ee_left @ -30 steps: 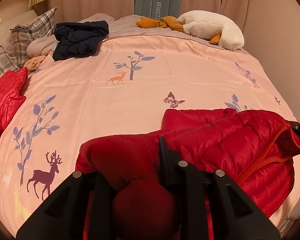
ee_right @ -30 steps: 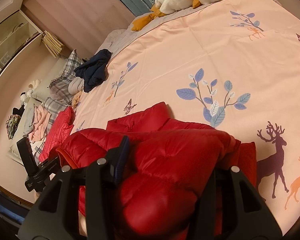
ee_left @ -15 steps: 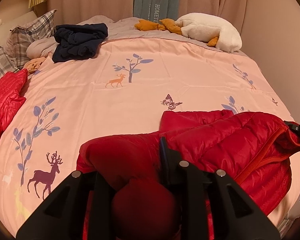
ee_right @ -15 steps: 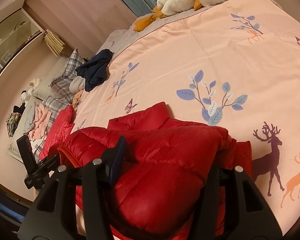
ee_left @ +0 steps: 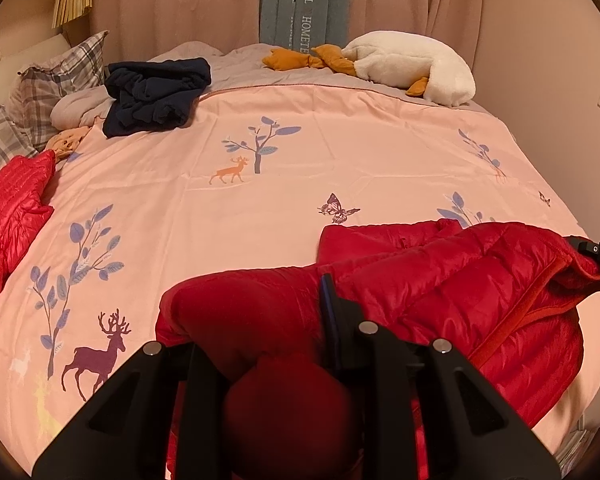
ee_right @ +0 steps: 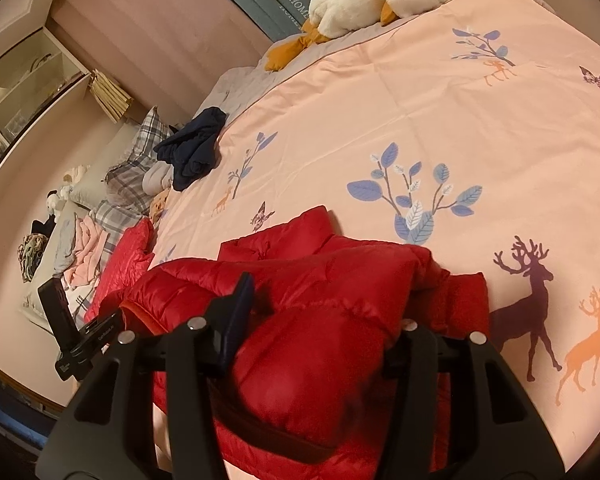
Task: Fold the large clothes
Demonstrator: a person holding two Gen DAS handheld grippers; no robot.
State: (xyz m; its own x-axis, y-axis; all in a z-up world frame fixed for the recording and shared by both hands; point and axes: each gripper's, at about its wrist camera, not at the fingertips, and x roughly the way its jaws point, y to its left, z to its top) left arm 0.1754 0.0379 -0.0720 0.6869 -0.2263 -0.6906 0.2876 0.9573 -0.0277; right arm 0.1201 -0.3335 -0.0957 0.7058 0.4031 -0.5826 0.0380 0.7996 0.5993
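Little has shifted since a second ago: both views sit slightly lower toward the bed, and the red down jacket (ee_left: 452, 292) lies on the near edge of the pink duvet (ee_left: 300, 168) much as it did. We note the left gripper (ee_left: 288, 364) clamped on a bunched red fold, padding bulging between its fingers. The right gripper (ee_right: 320, 344) likewise bites a thick wad of the jacket (ee_right: 320, 280); the fabric fills its span. A purple deer print (ee_right: 528, 300) shows just beside the jacket's right edge. Farther off we log a navy garment (ee_left: 156, 92), a white plush goose (ee_left: 412, 64), plaid pillows (ee_left: 56, 76) and a second red jacket (ee_left: 12, 208) at left.
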